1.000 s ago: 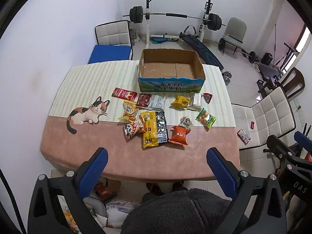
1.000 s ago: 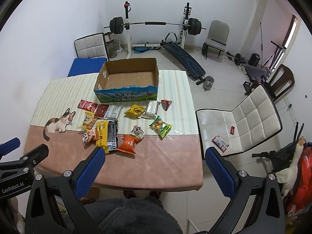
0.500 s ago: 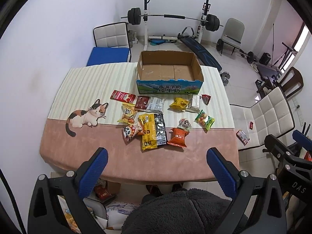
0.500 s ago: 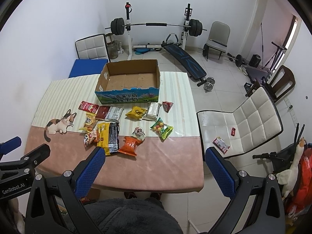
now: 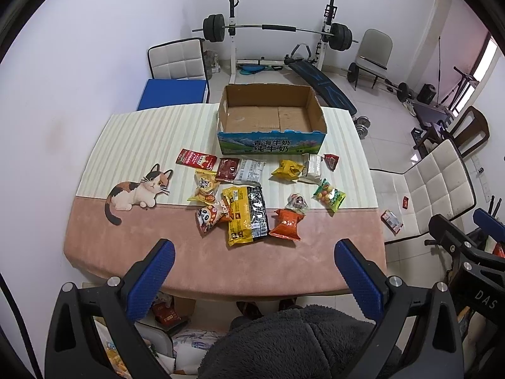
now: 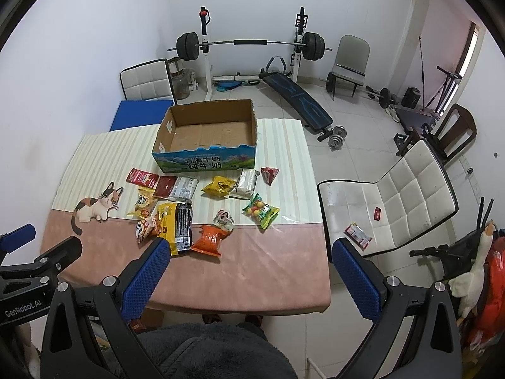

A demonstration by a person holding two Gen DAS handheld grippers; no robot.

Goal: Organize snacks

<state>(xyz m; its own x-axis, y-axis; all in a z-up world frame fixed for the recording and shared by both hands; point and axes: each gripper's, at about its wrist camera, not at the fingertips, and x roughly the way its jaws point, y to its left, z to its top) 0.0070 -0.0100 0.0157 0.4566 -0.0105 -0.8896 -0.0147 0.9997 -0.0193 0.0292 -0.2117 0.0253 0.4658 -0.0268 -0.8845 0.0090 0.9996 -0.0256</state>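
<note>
An open, empty cardboard box (image 5: 271, 117) with a blue printed front stands at the table's far side; it also shows in the right wrist view (image 6: 206, 135). Several snack packets lie loose in front of it: an orange bag (image 5: 286, 224), a yellow-and-black pack (image 5: 244, 213), a green candy bag (image 5: 328, 194), a yellow bag (image 5: 288, 169), a red packet (image 5: 195, 159). My left gripper (image 5: 252, 273) is open and empty, high above the table's near edge. My right gripper (image 6: 249, 271) is open and empty, also above the near edge.
The table (image 5: 195, 259) has a pink and striped cloth with a cat print (image 5: 139, 189). A white chair (image 6: 391, 202) stands right of it with small packets on it. A weight bench and barbell rack (image 5: 277, 31) stand behind. A blue-seated chair (image 5: 175, 90) is far left.
Both grippers have drifted slightly back and up, so the table and snacks sit a little lower in view. Nothing on the table has moved.
</note>
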